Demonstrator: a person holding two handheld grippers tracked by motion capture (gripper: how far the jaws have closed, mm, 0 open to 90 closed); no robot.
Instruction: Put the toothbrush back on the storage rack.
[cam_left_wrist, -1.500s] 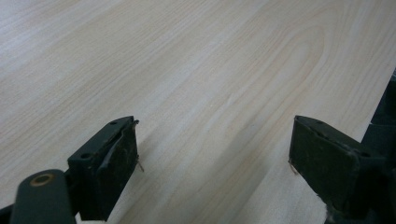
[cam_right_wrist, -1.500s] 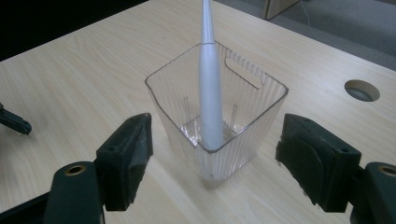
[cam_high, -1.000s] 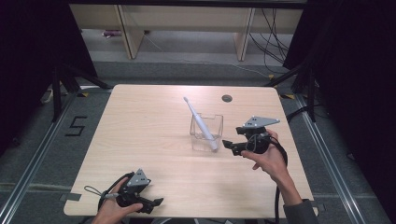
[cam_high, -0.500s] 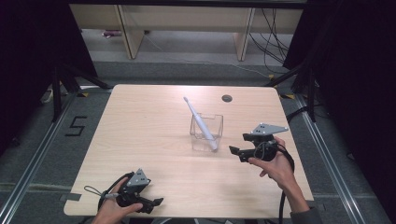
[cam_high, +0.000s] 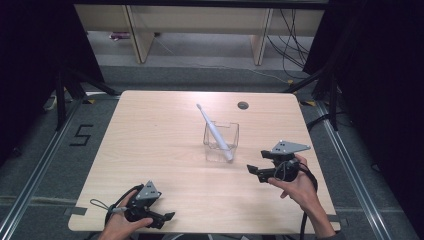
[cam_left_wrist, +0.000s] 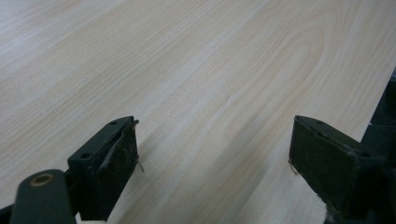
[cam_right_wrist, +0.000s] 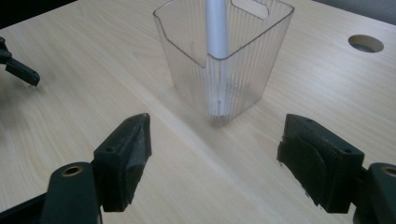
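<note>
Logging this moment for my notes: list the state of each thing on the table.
toothbrush: standing tilted in the cup, head up.
clear cup: upright on the table, untouched.
left gripper: open, holding nothing.
right gripper: open, holding nothing, short of the cup.

Pale wood, clear plastic, black jaws

The table (cam_high: 160, 150) is light beige with a fine wavy wood grain and a dark round hole (cam_high: 243, 105) beyond the cup. The ribbed cup (cam_right_wrist: 224, 60) is colourless and see-through; the toothbrush (cam_high: 212, 131) in it is white to pale grey. Both grippers near the cup, the right gripper (cam_high: 256, 170) and the left gripper (cam_high: 167, 217), are black with grey top plates.
</note>
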